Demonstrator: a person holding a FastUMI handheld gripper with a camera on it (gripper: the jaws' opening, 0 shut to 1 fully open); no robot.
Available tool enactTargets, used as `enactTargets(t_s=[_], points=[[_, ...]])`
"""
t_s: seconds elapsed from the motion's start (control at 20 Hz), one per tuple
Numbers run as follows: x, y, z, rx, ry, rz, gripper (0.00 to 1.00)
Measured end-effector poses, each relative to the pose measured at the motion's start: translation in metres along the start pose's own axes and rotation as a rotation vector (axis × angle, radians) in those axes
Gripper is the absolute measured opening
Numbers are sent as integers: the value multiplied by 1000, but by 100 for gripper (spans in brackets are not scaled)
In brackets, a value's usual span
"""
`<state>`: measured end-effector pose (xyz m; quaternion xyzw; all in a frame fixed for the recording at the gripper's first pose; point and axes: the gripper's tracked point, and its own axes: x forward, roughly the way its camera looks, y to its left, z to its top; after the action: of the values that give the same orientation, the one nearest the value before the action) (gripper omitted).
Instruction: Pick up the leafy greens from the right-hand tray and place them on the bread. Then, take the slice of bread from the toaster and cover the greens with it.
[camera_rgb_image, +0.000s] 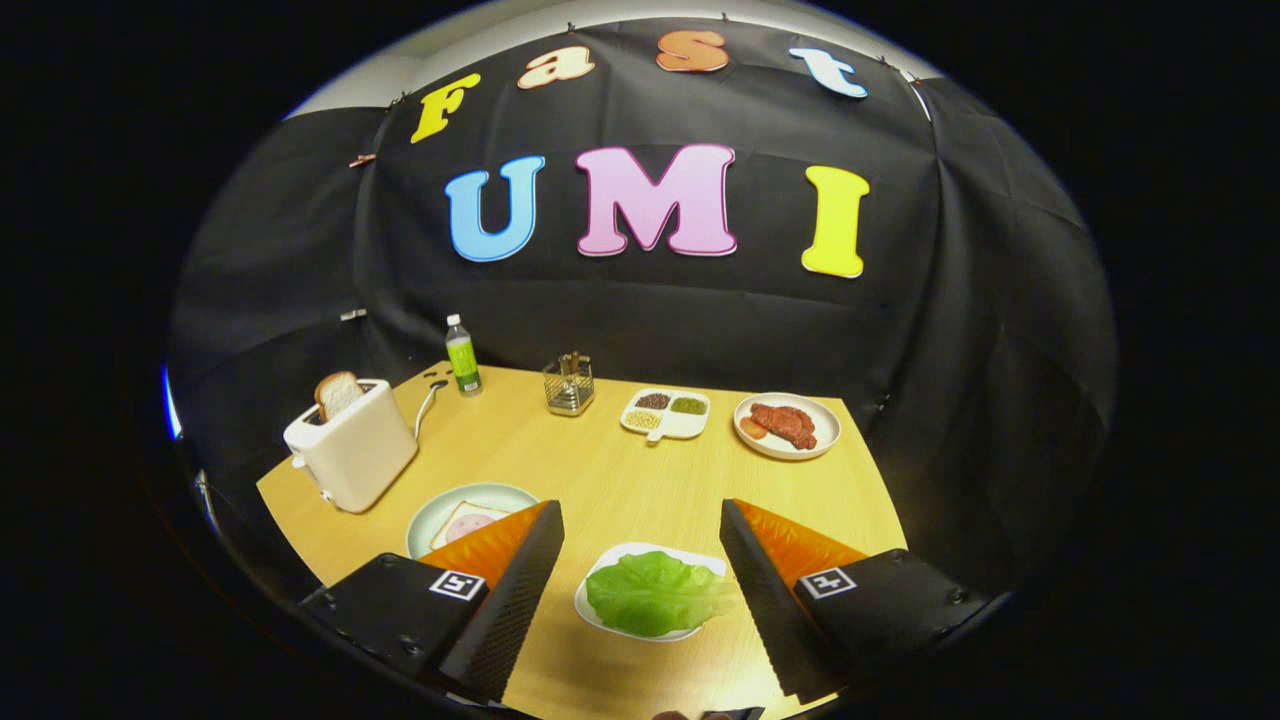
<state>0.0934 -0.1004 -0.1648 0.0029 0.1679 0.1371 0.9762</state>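
While the wooden table (620, 480) spreads out beneath and ahead of the tool, the gripper (640, 580) hangs above its near edge with its fingers spread wide and nothing held between them.

Beyond the left finger and well off to that side stands the toaster (352, 447), a slice of bread (338, 393) sticking up out of its slot and a cord (428, 400) running from its far side.

Just ahead of the left finger lies a round plate (440, 515), partly hidden by that finger, with a slice of bread (465, 520) lying flat on it (something pinkish rests on top of the slice).

Between the two fingers, clear of both pads, sits the small white tray (600, 585) that carries the leafy greens (655, 592); one edge of the leaf reaches toward the right finger, though I cannot tell whether it touches.

Far beyond the right finger is a plate of reddish meat (787, 425). Just to its left, a divided dish (666, 413) holds small heaps in separate compartments.

Farther left stands a wire holder (569, 385), and past it a bottle with a green label (462, 356), upright near the table's far edge.
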Motion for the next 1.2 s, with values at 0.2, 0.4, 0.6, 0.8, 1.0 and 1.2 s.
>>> enactTargets(t_s=[0.2, 0.4, 0.6, 0.8, 1.0, 1.2], points=[[40, -11, -47, -35, 91, 39, 98], [66, -18, -90, -61, 192, 67, 98], [85, -22, -127, -88, 276, 88, 98], [95, -13, -157, -141, 346, 145, 98], [106, -6, -171, -145, 382, 178, 98], [107, -7, -173, -144, 395, 182, 98]])
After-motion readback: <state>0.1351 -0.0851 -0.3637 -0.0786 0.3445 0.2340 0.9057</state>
